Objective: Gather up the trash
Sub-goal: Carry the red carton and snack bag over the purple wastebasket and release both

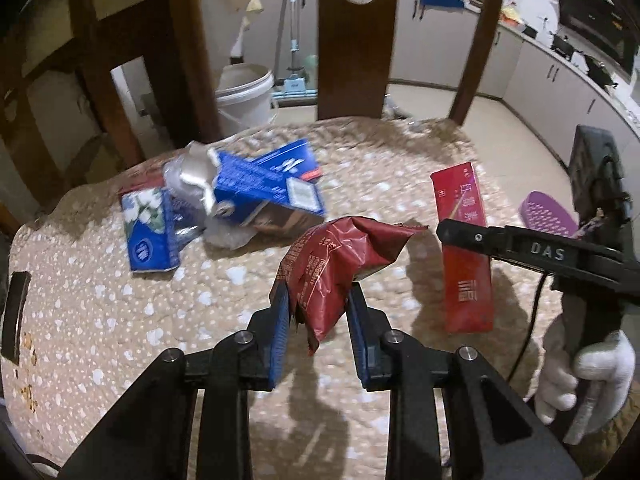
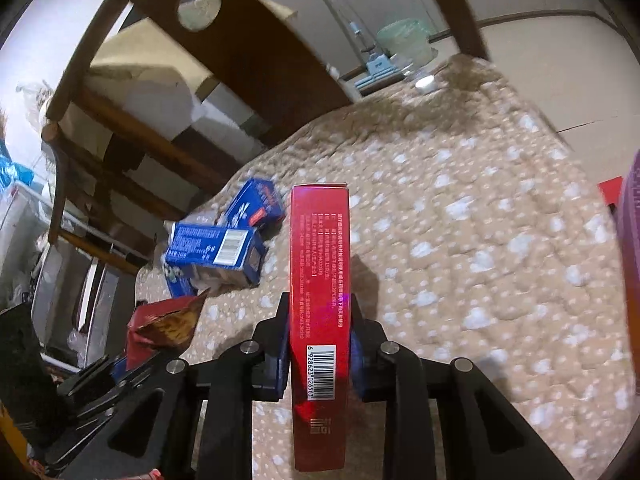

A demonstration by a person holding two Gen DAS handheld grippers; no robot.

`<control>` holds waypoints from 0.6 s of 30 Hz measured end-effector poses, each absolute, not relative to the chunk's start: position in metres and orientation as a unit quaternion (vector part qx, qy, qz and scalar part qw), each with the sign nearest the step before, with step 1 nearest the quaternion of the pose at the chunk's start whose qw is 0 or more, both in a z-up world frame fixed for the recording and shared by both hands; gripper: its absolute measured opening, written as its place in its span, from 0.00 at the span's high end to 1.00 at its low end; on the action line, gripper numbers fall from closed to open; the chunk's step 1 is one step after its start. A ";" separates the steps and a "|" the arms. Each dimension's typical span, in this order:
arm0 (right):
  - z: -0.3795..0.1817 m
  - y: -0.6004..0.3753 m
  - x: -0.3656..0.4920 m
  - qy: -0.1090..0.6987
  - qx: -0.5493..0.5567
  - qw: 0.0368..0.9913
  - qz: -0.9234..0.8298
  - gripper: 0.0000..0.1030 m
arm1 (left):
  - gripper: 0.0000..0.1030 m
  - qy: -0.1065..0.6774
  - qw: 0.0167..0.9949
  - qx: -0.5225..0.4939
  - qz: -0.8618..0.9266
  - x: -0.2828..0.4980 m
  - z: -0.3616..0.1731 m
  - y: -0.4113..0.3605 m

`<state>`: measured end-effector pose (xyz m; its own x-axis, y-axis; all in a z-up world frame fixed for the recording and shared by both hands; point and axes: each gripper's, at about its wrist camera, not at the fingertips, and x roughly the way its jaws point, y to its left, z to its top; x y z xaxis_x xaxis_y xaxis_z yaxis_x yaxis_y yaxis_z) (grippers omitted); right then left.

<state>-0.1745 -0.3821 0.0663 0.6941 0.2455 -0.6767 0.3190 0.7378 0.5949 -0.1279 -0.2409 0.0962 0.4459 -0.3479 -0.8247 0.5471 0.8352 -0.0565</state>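
My left gripper point(image 1: 319, 290) is shut on a crumpled dark red snack wrapper point(image 1: 340, 252), held just above the spotted beige cloth point(image 1: 120, 320). The wrapper point(image 2: 160, 328) also shows at the lower left of the right wrist view. My right gripper point(image 2: 319, 300) is shut on a long red carton point(image 2: 320, 240), held on edge with its barcode facing the camera. In the left wrist view that carton point(image 1: 466, 288) hangs off the cloth in the right gripper point(image 1: 460, 238), held by a white-gloved hand point(image 1: 592, 376). Blue cartons point(image 1: 260, 192) point(image 2: 216, 248) and a blue tissue pack point(image 1: 148, 232) lie at the far left.
A purple perforated basket point(image 1: 548, 216) point(image 2: 630, 260) sits at the right edge of the cloth. A wooden chair back point(image 1: 356, 40) stands behind the table, a white bucket point(image 1: 244, 92) on the floor beyond. Crumpled silver foil point(image 1: 192, 176) lies with the blue cartons.
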 end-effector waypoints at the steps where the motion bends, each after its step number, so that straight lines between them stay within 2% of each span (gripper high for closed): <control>1: 0.068 -0.387 -0.178 0.386 0.365 0.847 -0.026 0.75 | 0.74 0.454 0.842 0.107 -0.270 -0.129 0.099 -0.244; 8: 0.084 -0.450 -0.226 0.330 0.398 0.851 -0.094 0.75 | 0.74 0.461 0.825 0.100 -0.311 -0.137 0.107 -0.284; 18: 0.085 -0.546 -0.315 0.251 0.471 0.822 -0.199 0.75 | 0.74 0.464 0.784 0.117 -0.396 -0.163 0.111 -0.389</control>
<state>-0.3155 -0.5457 0.0854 0.7941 -0.0906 -0.6009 0.5645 0.4763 0.6742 -0.1625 -0.3887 0.1114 0.2561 -0.5124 -0.8197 0.7289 0.6593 -0.1843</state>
